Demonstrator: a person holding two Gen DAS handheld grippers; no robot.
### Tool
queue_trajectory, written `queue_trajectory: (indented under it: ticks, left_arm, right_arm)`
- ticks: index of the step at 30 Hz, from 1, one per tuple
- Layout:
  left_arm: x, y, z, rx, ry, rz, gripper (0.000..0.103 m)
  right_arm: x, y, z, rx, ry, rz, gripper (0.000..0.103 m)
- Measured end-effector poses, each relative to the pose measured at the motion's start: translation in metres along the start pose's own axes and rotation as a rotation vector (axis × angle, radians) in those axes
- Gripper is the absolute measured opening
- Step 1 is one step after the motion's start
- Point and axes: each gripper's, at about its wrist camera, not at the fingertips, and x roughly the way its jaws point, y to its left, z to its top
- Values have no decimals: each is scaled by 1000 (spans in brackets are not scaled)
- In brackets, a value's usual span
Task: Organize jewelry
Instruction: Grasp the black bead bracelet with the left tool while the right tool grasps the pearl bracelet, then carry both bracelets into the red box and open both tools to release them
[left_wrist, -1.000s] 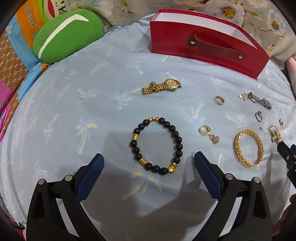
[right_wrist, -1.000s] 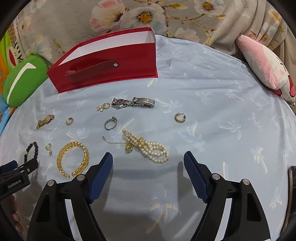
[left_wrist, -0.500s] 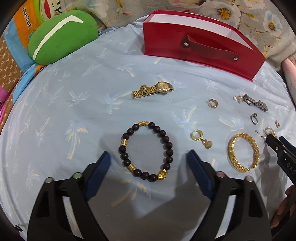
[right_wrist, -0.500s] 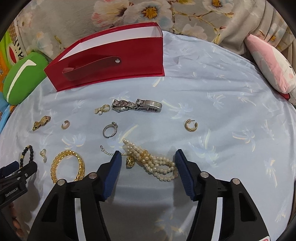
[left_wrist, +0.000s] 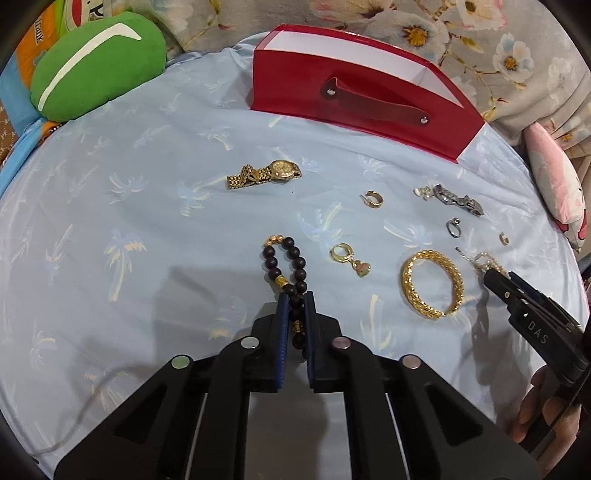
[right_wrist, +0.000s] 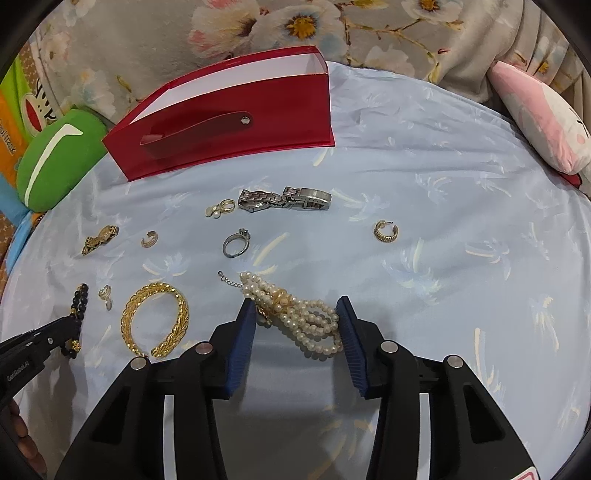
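A dark bead bracelet (left_wrist: 291, 254) with gold spacers lies on the light blue cloth, squeezed into a narrow loop. My left gripper (left_wrist: 296, 299) is shut on its near half. In the right wrist view, a pearl bracelet (right_wrist: 314, 325) lies between the blue pads of my right gripper (right_wrist: 295, 314). Those jaws are closing and the pads stand at the bracelet's two ends without squeezing it. A red open box (left_wrist: 362, 99) stands at the back. From the right wrist view, the left gripper (right_wrist: 70, 328) shows at the left edge, holding the beads.
Loose on the cloth lie a gold bangle (left_wrist: 432, 282), a gold watch (left_wrist: 264, 173), a silver watch (right_wrist: 284, 199), a ring (right_wrist: 236, 242), and hoop earrings (right_wrist: 386, 230). A green cushion (left_wrist: 96, 62) sits back left and a pink plush (right_wrist: 543, 118) back right.
The left jaws have closed on the bead bracelet, pressing its round ring into a narrow loop. The right jaws narrowed and moved forward until they straddle the pearl bracelet.
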Motion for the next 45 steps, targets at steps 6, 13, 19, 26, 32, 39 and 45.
queue_trajectory:
  ticks: [6,13,19,26,32,39,45]
  left_arm:
    - [-19,-1,-2,18,-32,-29,7]
    - [-23,7,-10,-4,-23,-36,7]
    - [-41,9,-14,10,-56,-57,7]
    - [-75,5,-6,43,-132,-72,7]
    - [-100,0,21,92,-218,-45,7]
    - [-116,-8,83,154,-330,-8,7]
    - [-115,-19,155,175,-430,28,7]
  right_arm:
    - [-16,-1,-5,25,-22,12,43]
    - [-34,-2,-17,35,-30,18,43]
    - [-49,0,-25,35,-35,20,43]
    - [-75,8,-14,15,-97,33,43]
    - [-91,13,14,-9,-161,57,43]
    - [-96,15,80,-37,-248,87,43]
    - [-80,22,151,-71,-321,66,43]
